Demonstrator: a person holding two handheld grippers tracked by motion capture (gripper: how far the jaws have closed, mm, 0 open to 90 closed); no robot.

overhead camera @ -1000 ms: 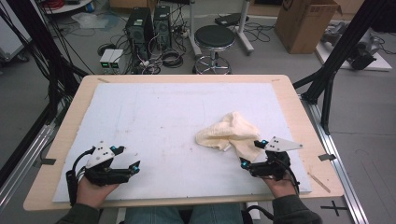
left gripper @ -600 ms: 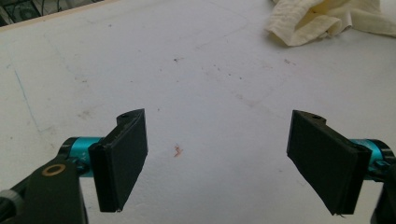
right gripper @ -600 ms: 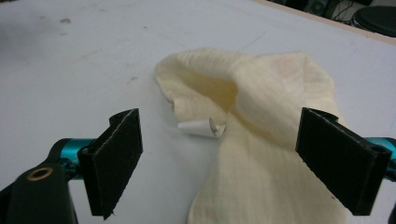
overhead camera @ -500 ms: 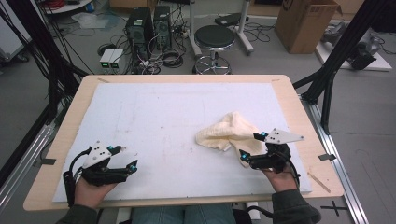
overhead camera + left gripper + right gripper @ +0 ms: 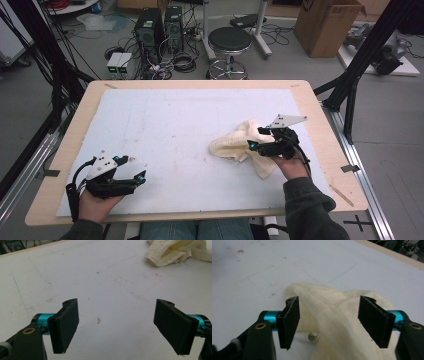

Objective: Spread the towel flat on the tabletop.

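Cloth on table, right side.

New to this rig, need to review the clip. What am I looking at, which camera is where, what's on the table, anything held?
No robot: a person holds a two-jaw gripper in each hand. The high view looks down from above; the other two cameras ride on the grippers.

A crumpled cream cloth lies on the white table sheet.

The left gripper rests open over bare sheet. The right gripper straddles the cloth; its jaws have just been closing with cloth between them, but they don't pinch it yet.
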